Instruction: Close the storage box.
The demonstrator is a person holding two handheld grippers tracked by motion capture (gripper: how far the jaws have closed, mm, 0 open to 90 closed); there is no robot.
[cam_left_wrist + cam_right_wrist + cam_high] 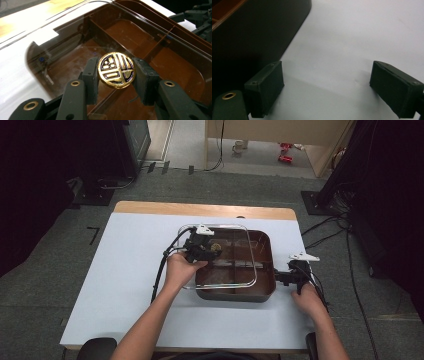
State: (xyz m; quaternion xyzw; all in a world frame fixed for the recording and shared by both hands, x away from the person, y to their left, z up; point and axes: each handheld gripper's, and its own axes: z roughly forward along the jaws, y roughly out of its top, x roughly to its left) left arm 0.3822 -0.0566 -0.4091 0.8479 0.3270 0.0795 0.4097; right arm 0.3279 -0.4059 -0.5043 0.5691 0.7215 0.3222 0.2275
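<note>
A brown divided tray [267,245] stands on the white table top, with a clear plastic lid [245,231] lying askew over its left part. In the middle of the lid sits a round gold and black knob [116,70]. My left gripper [116,75] is shut on that knob, one black pad on each side. The same gripper [209,247] sits over the tray's left side in the high view. My right gripper [327,88] stands open just above the table, with the tray's dark outer wall [257,37] to its left. It [286,276] is at the tray's right front corner.
The white table top [130,270] has bare room left of the tray and along its front edge. A wooden strip [200,210] runs along the far edge. Cables [162,270] trail from both grippers. Dark equipment and cables stand on the floor around the table.
</note>
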